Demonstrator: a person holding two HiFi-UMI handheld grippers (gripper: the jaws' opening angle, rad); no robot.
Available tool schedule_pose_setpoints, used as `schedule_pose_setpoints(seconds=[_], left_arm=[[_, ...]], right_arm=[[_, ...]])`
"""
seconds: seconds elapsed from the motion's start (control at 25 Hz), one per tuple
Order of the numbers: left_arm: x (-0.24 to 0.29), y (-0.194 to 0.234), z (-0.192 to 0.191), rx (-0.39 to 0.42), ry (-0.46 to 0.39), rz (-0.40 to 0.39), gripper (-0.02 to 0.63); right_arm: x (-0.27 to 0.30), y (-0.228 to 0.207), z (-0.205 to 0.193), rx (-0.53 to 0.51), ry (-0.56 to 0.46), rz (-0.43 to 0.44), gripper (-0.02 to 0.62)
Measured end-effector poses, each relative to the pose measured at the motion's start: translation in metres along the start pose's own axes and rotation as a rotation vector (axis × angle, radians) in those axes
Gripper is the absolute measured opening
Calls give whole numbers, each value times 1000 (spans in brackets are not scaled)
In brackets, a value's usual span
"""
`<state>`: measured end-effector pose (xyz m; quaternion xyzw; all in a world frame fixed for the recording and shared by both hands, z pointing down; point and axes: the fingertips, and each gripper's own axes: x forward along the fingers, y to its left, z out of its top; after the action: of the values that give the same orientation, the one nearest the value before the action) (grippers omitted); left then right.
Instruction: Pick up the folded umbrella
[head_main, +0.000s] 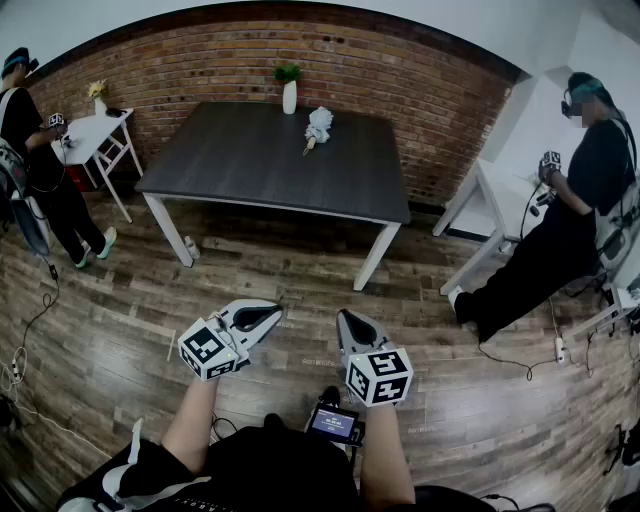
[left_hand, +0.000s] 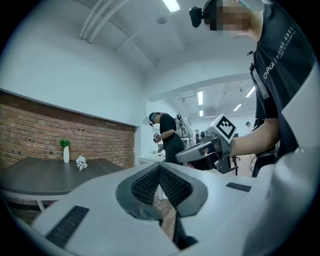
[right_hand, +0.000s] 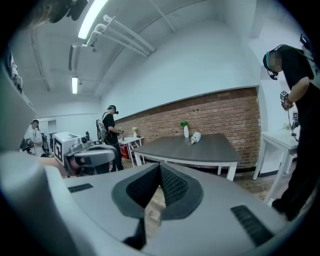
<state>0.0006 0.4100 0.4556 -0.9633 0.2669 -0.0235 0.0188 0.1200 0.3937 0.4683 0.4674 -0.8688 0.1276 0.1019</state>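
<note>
My left gripper (head_main: 271, 313) and right gripper (head_main: 346, 320), pale grey shells, dark ribbed pads (left_hand: 145, 185) inside the tips, black-and-white marker cubes at the rear, left cube (head_main: 207, 352), right cube (head_main: 380, 376), my black tee (left_hand: 285, 75) with white print behind them, small lit screen (head_main: 333, 423) behind the right one.

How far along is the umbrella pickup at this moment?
Nothing done yet: the folded umbrella lies on the dark table near the vase. Left gripper and right gripper are shut, empty, well short of the table. Remaining: approach, grasp, lift.
</note>
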Motion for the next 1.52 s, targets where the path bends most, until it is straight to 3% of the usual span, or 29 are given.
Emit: schedule_pose_setpoints(seconds=[0.24,1.52], left_arm=[[0,-1,5,-29,-43,-38,3],[-19,6,-22,-78,-9,-38,3]], right_arm=[[6,3,0,-14,14,3,8],[15,24,-18,39,24,29,8]])
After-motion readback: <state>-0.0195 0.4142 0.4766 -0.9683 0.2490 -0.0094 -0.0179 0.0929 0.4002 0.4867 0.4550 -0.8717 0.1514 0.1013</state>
